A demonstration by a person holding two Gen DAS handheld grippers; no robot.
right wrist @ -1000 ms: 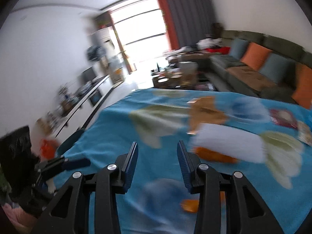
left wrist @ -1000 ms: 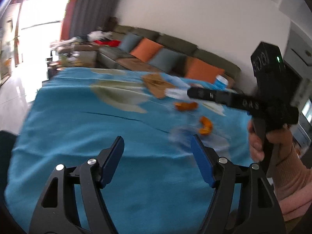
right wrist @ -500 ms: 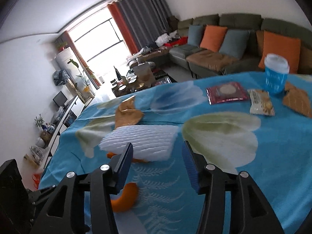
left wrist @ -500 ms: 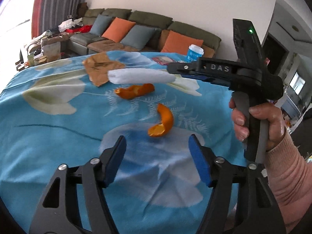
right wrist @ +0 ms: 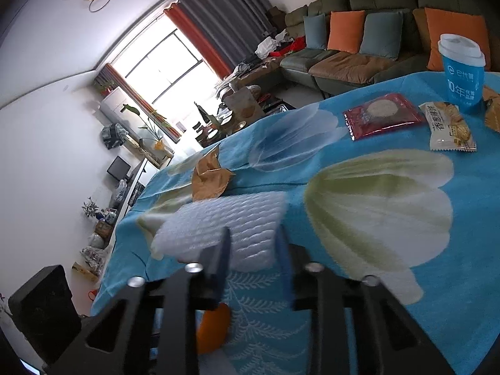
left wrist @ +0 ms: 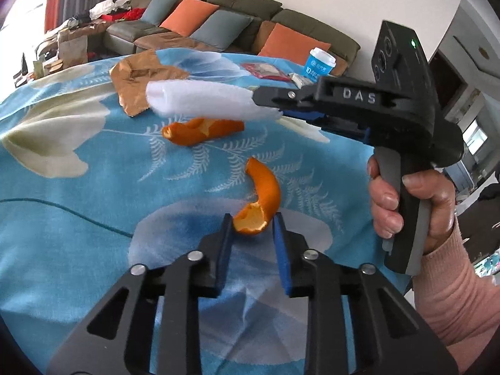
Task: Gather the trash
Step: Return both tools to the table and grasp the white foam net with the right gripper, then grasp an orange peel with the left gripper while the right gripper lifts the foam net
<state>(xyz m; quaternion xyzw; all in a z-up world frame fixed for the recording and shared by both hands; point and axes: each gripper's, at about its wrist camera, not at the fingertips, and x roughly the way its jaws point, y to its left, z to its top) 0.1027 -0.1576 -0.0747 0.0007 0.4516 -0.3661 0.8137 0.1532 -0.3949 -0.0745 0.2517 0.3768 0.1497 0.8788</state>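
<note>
Your left tongs [left wrist: 251,223] are closing around the near orange peel [left wrist: 261,201] at 6 o'clock on the surface [left wrist: 78,225]; it could pop out sideways; your right tongs [right wrist: 251,247] are closing on the white foam [right wrist: 231,228] at 12 o'clock, which could squash and slip free.

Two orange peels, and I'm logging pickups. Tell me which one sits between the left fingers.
The curved orange peel, nearer the camera; its lower end lies between the closing left gripper fingers. The flatter peel lies farther back.

Both tools angled downward, left tool [left wrist: 252,222] and right tool [right wrist: 252,240] with jaws closing.
</note>
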